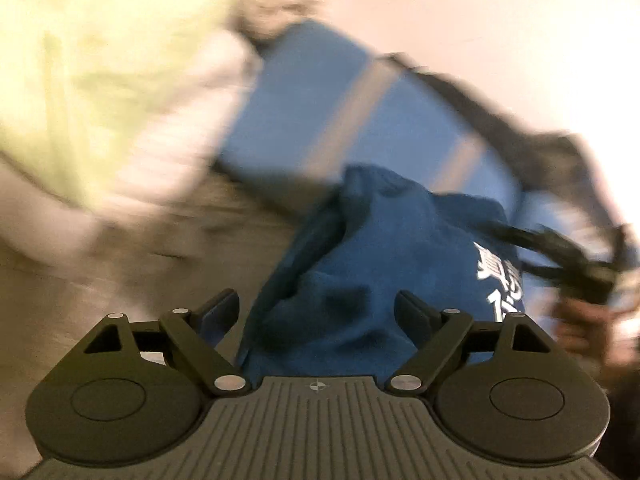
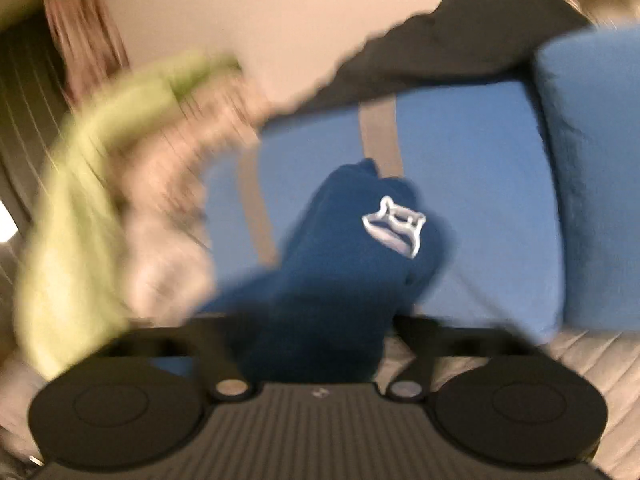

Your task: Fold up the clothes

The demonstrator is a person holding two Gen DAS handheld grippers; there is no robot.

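Note:
A dark blue garment with white print (image 1: 376, 264) hangs bunched in front of my left gripper (image 1: 320, 308), whose fingers stand wide apart with cloth lying between them. In the right wrist view the same dark blue garment (image 2: 344, 264), with a white logo, fills the gap of my right gripper (image 2: 316, 332). The right fingers are blurred and mostly hidden by cloth. Both views are motion-blurred.
A blue sofa with grey stripes (image 1: 352, 112) (image 2: 460, 200) lies behind, with a dark garment (image 2: 460, 40) draped over its back. A light green cloth (image 1: 100, 80) (image 2: 80, 200) and pale clothes pile at the left. A quilted beige surface (image 2: 560, 360) lies below.

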